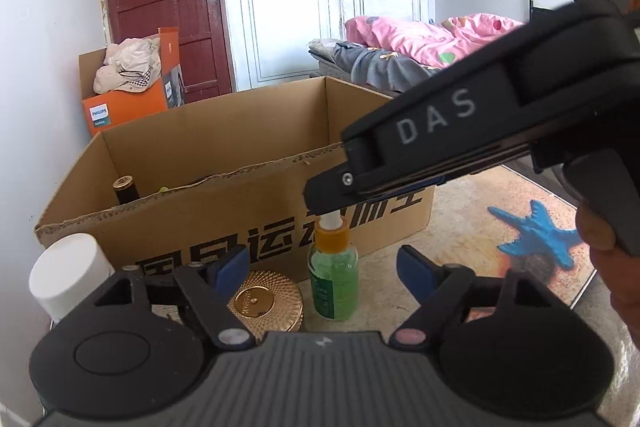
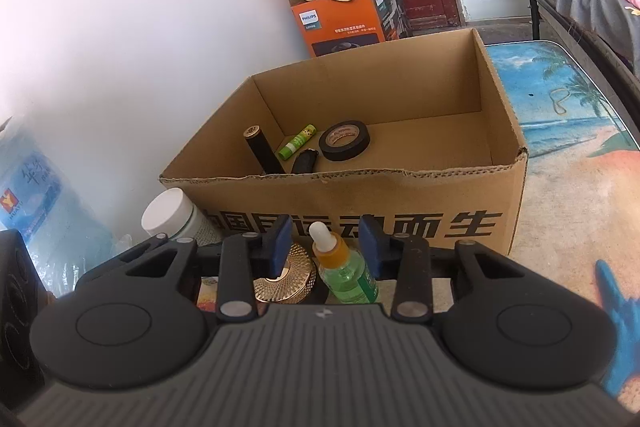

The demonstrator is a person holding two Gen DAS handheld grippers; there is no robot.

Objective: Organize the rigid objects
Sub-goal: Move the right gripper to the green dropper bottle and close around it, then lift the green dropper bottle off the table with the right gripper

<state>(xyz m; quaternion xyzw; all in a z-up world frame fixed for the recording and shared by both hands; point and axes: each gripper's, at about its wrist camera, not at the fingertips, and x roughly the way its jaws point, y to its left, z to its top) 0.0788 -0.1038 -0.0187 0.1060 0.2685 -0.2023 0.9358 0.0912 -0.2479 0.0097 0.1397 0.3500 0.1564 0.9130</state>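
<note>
Dropper bottle (image 2: 345, 269) between R tongs (image 2: 326, 247) — untouched.

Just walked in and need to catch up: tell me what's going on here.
A person with a gripper in each hand is sorting small items into a cardboard box. The right gripper straddles a green dropper bottle, pads not touching it. The left gripper hangs open near it. Tape roll and glue stick already lie inside.

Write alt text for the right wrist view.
The right claw brackets a green dropper bottle without touching it, before a cardboard box holding black tape, a green tube and a black cylinder; a gold lid lies beside the bottle.
</note>
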